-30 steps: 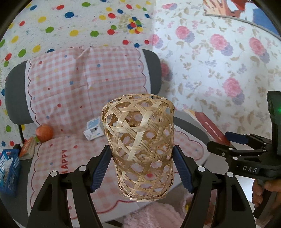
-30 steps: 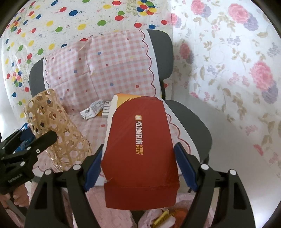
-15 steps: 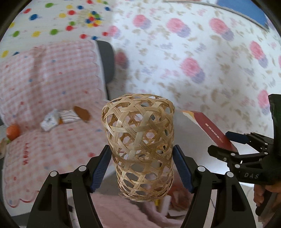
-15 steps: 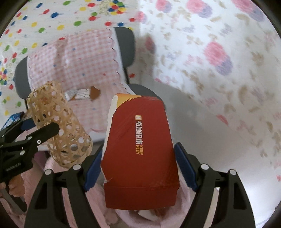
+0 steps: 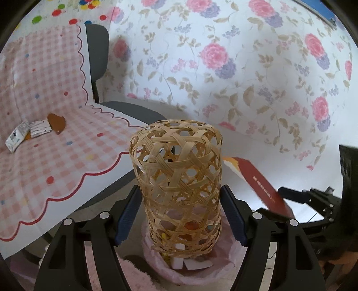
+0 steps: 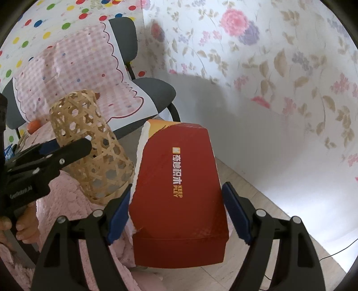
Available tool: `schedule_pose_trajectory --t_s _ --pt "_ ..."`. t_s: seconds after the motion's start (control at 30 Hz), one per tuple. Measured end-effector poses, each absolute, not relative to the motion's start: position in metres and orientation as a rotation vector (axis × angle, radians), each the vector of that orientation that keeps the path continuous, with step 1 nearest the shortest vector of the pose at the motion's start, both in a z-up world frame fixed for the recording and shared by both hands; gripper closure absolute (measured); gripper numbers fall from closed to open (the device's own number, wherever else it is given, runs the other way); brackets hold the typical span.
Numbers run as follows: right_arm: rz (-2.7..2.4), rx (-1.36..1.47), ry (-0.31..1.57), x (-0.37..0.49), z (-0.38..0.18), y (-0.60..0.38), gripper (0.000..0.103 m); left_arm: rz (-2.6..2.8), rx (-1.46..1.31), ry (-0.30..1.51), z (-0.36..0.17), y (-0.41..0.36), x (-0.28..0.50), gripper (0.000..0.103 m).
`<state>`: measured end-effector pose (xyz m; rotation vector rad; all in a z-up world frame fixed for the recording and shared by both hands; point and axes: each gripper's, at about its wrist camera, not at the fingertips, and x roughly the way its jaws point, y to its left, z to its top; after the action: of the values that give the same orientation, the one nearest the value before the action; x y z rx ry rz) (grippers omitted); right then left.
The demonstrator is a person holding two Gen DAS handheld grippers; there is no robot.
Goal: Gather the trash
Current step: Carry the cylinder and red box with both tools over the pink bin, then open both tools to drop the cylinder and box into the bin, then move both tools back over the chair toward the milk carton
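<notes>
The woven bamboo basket (image 5: 176, 185) sits pinched between the blue pads of the left claw (image 5: 179, 218), held over a pink-lined bin (image 5: 156, 264) on the floor; the red cardboard box (image 6: 179, 197), printed "KEEP PLEY", is clamped the same way in the right claw (image 6: 176, 215). Through the basket's open weave the left wrist view shows the bin already holding white scraps and bits of orange and yellow. Beside the bin lies a fluffy pink rug (image 6: 73, 208), and past it pale floor planks (image 6: 279, 223) run to a wall hung with flowered cloth (image 5: 246, 67). A grey chair (image 5: 98, 49) stands to the left, draped in a pink checked sheet (image 5: 44, 145) with a scalloped red edge; behind it is a dotted cloth (image 6: 56, 20). Only the left wrist view shows the small wrappers (image 5: 26, 132) and a brown scrap (image 5: 57, 122) lying on the seat. Only the right wrist view shows an orange fruit (image 6: 33, 126) at the chair's far side, a blue crate (image 6: 10, 152) at the frame's edge, and the person's hand (image 6: 24, 223) under the left claw.
</notes>
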<state>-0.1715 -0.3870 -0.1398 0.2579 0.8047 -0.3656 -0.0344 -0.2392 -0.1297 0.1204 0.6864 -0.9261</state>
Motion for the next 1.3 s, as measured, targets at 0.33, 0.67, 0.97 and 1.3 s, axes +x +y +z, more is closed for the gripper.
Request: schedule_pose_trajectory --t_s 0.33,0.67,0.97,1.3 --pt "-0.344 0.301 0.856 -0.157 -0.161 -0.404 0.018 -0.925 0.111 0.688 -0.126 -0.255 -0.021 0.016" --pt "-0.407 0.309 0.716 -0.174 -0.115 -0.412 0.018 -0.771 0.167 0.656 -0.114 -0.229 -0.02 0.016" --pt "-0.336 0.248 0.671 -0.153 -0.086 -0.381 0.019 -0.649 0.166 0.664 -0.097 -0.183 -0.018 0.016" --pt "-0.201 0.176 0.687 -0.094 -0.073 -0.334 0.021 -0.502 0.112 0.673 -0.08 -0.125 0.003 0.016"
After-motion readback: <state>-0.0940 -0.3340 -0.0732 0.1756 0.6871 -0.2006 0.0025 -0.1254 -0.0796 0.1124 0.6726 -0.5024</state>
